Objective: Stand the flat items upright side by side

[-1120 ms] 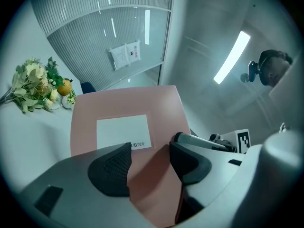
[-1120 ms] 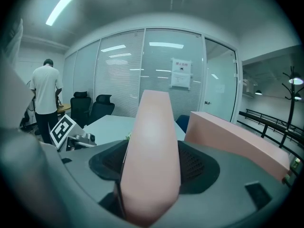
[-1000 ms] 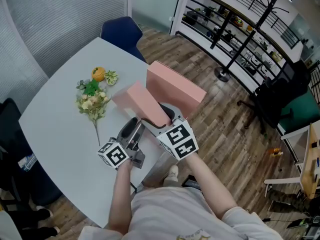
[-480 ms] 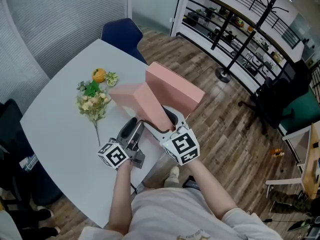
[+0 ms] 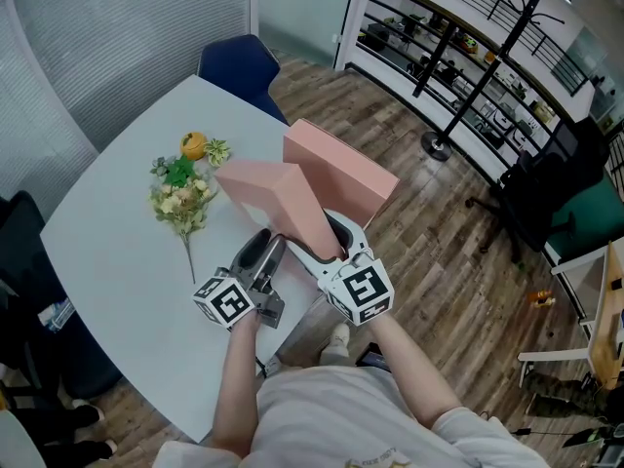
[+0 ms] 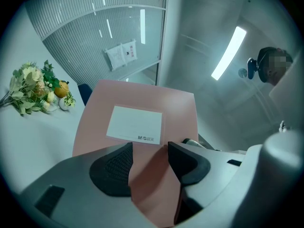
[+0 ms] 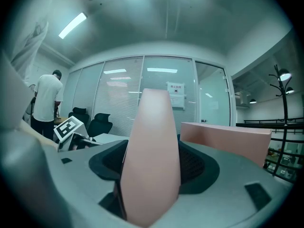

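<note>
White table (image 5: 117, 252): flowers (image 5: 180, 195), upright pink box (image 5: 341, 169)

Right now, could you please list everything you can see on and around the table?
table: one, white, under everything else.
upright box: one, pink, standing at the table's right edge.
tilted box: one, pink with a white label, leaning up beside the upright box.
flowers: one bunch, cream and green, on the table's left part.
orange fruit: one, orange, just beyond the flowers.
chair: one, dark blue, at the table's far side.
coat stand: one, black, on the wooden floor to the right.
left gripper: one, grey, jaws just closing, tilted box's lower end between them.
right gripper: one, grey, clamped on the tilted box's edge.
</note>
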A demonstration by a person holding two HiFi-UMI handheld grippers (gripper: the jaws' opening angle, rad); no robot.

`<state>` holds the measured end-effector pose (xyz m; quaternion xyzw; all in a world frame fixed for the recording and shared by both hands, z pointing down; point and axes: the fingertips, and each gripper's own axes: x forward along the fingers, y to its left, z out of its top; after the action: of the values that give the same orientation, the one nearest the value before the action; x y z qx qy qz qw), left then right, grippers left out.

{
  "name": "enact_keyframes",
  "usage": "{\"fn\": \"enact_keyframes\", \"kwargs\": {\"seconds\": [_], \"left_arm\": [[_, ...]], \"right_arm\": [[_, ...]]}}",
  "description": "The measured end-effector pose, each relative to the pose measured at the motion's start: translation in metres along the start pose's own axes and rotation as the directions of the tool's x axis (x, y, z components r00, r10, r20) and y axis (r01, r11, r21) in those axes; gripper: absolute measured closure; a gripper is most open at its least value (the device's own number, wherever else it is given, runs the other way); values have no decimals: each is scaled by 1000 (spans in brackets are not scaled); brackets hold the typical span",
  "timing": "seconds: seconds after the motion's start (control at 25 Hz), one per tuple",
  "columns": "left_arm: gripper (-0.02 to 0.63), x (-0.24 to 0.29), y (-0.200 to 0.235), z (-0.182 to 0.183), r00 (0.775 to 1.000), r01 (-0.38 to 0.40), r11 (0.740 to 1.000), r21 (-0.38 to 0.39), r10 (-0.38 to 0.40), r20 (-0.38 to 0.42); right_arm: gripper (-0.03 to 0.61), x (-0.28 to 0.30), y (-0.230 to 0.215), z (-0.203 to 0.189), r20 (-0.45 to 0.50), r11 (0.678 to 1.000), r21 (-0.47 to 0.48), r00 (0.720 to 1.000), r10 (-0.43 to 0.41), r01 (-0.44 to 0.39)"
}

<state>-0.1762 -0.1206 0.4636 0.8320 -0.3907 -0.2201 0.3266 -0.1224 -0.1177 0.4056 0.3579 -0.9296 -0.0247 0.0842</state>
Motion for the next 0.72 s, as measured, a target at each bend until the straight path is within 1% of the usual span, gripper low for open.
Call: {"fn": "enact_keyframes", "kwargs": {"seconds": [0.08, 0.16, 0.48, 0.72], "left_arm": [[388, 1, 1, -7, 1000, -5, 1000, 4, 5, -28], [385, 1, 2, -11, 999, -10, 1000, 1, 10, -41], [383, 2, 3, -15, 999, -14, 1000, -11, 13, -47], [383, 3, 4, -17, 999, -7, 1000, -14, 6, -53]], "right_arm": [[253, -2, -2, -1, 4, 1000, 3, 1000, -2, 2], [253, -3, -2, -1, 7, 1000, 5, 1000, -2, 2], [253, -4, -4, -1, 6, 1000, 12, 1000, -7, 7], [253, -8, -5, -5, 26, 1000, 17, 1000, -6, 5]]}}
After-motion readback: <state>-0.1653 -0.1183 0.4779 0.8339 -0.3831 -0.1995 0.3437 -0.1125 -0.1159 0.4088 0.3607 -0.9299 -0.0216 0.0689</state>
